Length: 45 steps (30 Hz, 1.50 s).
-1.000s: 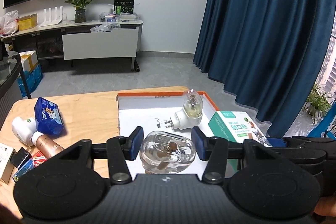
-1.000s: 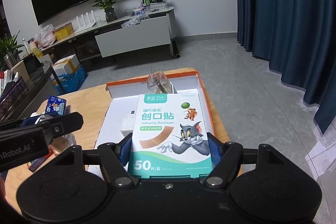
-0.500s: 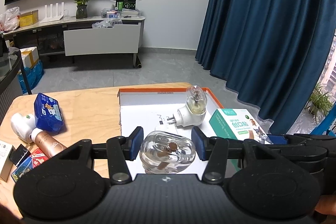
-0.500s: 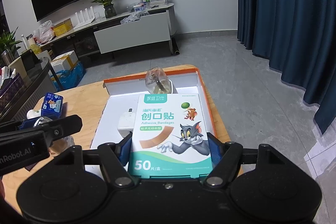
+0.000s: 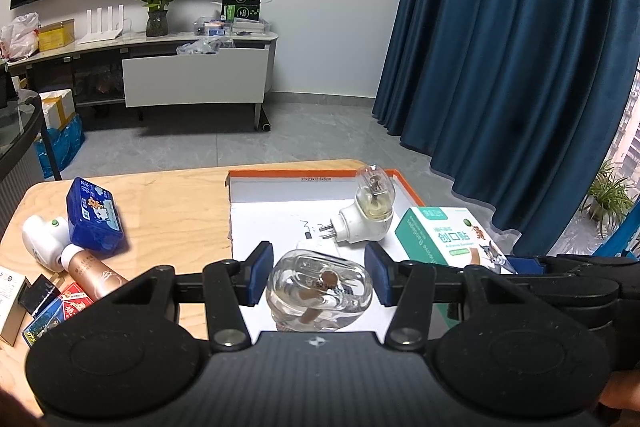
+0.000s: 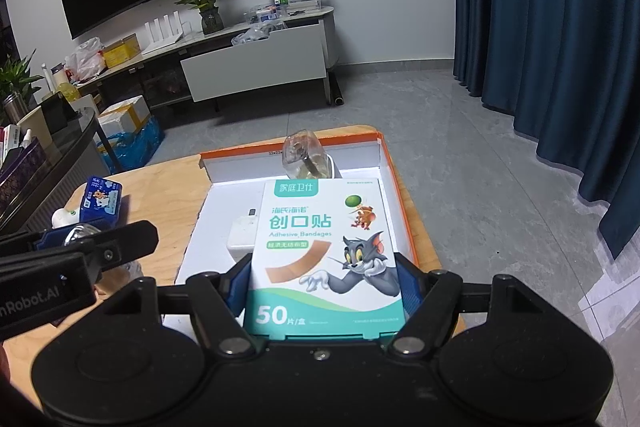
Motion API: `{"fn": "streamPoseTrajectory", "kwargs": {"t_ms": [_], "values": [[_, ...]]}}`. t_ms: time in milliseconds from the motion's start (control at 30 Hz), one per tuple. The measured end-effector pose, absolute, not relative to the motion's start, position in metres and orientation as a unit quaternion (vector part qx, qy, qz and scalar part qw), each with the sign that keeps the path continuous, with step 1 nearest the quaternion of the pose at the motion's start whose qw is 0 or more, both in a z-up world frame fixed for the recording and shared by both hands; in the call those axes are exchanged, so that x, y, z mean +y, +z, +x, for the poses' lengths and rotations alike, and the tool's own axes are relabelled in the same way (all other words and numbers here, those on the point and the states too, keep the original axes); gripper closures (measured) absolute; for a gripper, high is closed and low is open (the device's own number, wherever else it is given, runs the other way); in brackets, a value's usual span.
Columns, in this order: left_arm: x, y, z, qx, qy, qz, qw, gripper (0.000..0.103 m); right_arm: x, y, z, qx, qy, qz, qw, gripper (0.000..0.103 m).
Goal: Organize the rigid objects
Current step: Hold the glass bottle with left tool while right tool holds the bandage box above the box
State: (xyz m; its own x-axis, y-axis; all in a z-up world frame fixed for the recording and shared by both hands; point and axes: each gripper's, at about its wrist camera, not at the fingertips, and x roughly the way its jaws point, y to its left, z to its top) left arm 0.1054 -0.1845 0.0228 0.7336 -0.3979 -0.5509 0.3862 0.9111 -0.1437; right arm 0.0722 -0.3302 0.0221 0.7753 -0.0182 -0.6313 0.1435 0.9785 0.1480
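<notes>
Left wrist: left tool grips clear glass bottle | right tool clamps flat cardboard box

"Adhesive Bandages", "50" on bandage box

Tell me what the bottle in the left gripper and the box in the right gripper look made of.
Bottle: clear glass or hard plastic, glossy; see-through with bright highlights. Bandage box: thin printed cardboard, smooth finish; flat panels, crisp edges, colour printing.
</notes>
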Motion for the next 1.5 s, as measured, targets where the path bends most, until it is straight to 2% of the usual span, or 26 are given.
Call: {"fn": "streamPoseTrajectory", "kwargs": {"t_ms": [1500], "values": [[-0.1852, 0.0182, 0.1064, 0.296, -0.211, -0.008, 0.932, 0.051, -0.3295, 0.0217, 0.0766, 0.339, -0.045, 0.090, 0.935, 0.019]]}}
